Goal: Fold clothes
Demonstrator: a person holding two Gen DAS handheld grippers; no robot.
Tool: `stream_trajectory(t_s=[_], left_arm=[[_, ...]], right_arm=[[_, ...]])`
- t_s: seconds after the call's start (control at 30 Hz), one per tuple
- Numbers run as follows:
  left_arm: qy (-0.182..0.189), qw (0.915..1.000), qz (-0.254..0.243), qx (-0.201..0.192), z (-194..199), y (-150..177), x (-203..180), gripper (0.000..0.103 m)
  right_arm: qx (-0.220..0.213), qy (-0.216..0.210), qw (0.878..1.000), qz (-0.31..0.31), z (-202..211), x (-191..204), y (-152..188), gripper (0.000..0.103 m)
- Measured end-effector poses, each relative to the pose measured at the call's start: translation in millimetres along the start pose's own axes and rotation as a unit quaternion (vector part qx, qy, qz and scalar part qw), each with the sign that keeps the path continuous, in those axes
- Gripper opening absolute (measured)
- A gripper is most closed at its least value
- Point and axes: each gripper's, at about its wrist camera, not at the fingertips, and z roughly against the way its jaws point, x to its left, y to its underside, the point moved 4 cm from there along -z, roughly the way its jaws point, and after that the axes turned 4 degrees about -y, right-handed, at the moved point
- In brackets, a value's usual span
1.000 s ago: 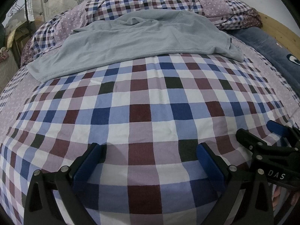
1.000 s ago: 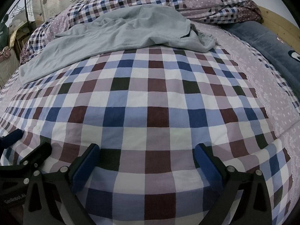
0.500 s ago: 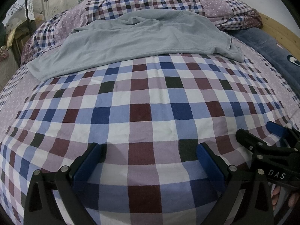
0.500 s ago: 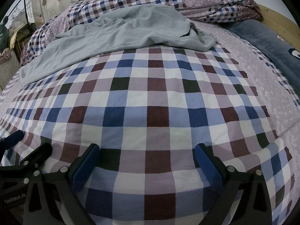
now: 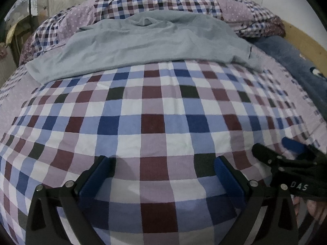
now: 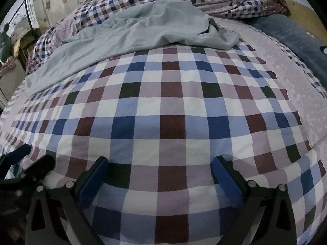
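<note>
Both sets of jaws are held spread wide and nothing is gripped between them. The left gripper (image 5: 163, 175) and the right gripper (image 6: 160, 175) are poised low over the checked bedsheet (image 5: 153, 122), side by side, with the right gripper seen just off the right jaw in the left wrist view.

The grey garment (image 5: 143, 42) is found well ahead of both pairs of jaws, spread loosely across the far part of the bed and partly draped onto the checked quilt (image 5: 163, 4) heaped beyond it. Its near hem is seen running across the sheet, and a bunched, rumpled end (image 6: 220, 34) is seen ahead and to the right of the right jaws.

Several faults can be foreseen. If the jaws are pressed down too hard at the hem, the bedsheet may be pinched together with the garment, and both would be lifted. If the bunched end is taken instead of a clean corner, extra layers may be caught and the fold would be skewed. Because part of the cloth rests on the quilt, it may snag there when pulled. A dark blue blanket (image 6: 296, 32) lies far to the right and may be brushed.
</note>
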Motion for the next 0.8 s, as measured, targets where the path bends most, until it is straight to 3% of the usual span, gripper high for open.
stream_trajectory(t_s=[0.13, 0.37, 0.53, 0.8], left_arm=[[0.034, 0.9978, 0.057, -0.009, 10.6, -13.8, 23.3, 0.103], [0.034, 0.9866, 0.145, -0.066, 34.0, -47.6, 93.0, 0.103], [0.036, 0.9715, 0.215, -0.092, 37.8, -63.9, 149.1, 0.103], [0.03, 0.9539, 0.282, -0.098, 28.5, -66.0, 206.4, 0.103]], right_arm=[[-0.02, -0.04, 0.998, -0.035, 10.3, -8.3, -1.8, 0.103], [-0.077, -0.118, 0.981, -0.133, 26.1, -52.3, -35.3, 0.096], [-0.115, -0.172, 0.957, -0.205, 15.2, -93.2, -88.6, 0.062], [-0.136, -0.206, 0.92, -0.305, -44.9, -150.7, -156.8, 0.063]])
